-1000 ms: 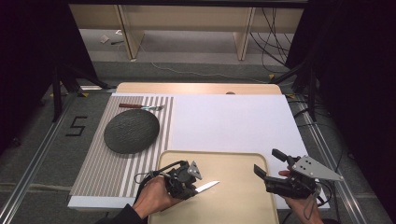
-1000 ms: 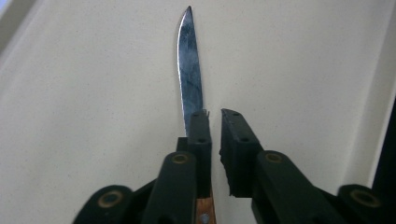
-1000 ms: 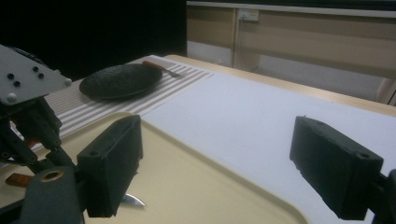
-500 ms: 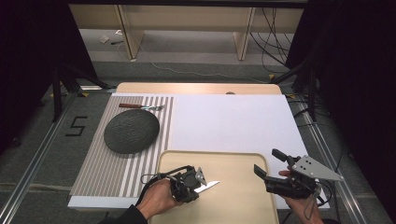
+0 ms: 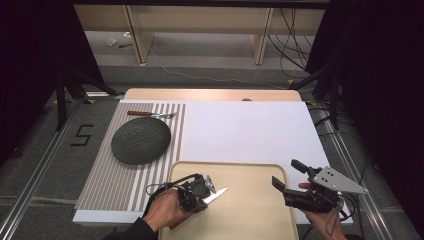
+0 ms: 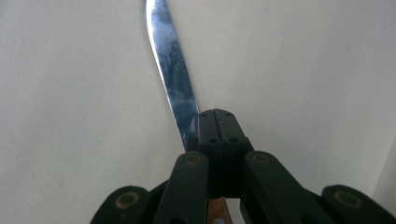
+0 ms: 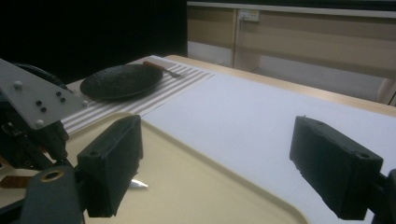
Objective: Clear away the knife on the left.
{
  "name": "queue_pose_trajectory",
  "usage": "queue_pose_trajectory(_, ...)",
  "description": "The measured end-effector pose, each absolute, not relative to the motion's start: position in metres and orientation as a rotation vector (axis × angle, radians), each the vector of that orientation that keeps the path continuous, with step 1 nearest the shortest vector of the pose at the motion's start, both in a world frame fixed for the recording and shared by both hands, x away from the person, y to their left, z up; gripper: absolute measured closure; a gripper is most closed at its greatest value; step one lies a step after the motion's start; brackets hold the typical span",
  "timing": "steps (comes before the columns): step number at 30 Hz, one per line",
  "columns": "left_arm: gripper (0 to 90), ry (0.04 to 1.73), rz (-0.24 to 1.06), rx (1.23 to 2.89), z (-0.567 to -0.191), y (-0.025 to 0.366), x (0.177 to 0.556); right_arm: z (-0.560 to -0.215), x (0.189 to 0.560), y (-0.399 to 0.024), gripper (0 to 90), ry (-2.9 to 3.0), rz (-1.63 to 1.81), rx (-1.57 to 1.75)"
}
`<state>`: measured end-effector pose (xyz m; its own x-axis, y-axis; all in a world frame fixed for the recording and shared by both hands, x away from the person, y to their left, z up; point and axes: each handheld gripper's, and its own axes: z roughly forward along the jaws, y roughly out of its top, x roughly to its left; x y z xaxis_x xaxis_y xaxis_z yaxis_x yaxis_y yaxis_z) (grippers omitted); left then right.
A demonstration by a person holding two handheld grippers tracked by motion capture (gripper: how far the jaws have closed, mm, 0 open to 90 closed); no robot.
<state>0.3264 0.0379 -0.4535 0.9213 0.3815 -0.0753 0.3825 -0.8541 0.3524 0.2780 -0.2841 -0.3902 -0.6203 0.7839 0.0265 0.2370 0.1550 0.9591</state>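
While the left gripper point(image 5: 209, 186) pinches a table knife point(image 6: 173, 77) over the beige tray point(image 5: 250, 172) at lower centre, the right gripper point(image 5: 289, 174) sits spread at lower right.

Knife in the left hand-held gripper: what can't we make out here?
- Knife handle: high view, covered by the left hand-held gripper and the hand.
- Knife tip: left gripper view, cut off by the top edge.
- Knife blade: right gripper view, mostly behind the right hand-held gripper.

The right gripper point(image 7: 215, 163) hovers with jaws wide apart over the tray point(image 7: 196, 186). A dark plate point(image 7: 119, 80) lies near the table's far corner.
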Motion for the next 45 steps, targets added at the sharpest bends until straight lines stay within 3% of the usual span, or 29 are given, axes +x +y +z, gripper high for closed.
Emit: queue_pose_trajectory(45,89.5,0.686,-0.044,2.803,-0.454,0.092,0.333,-0.390,0.278,-0.285,18.3,1.950,1.482,0.967)
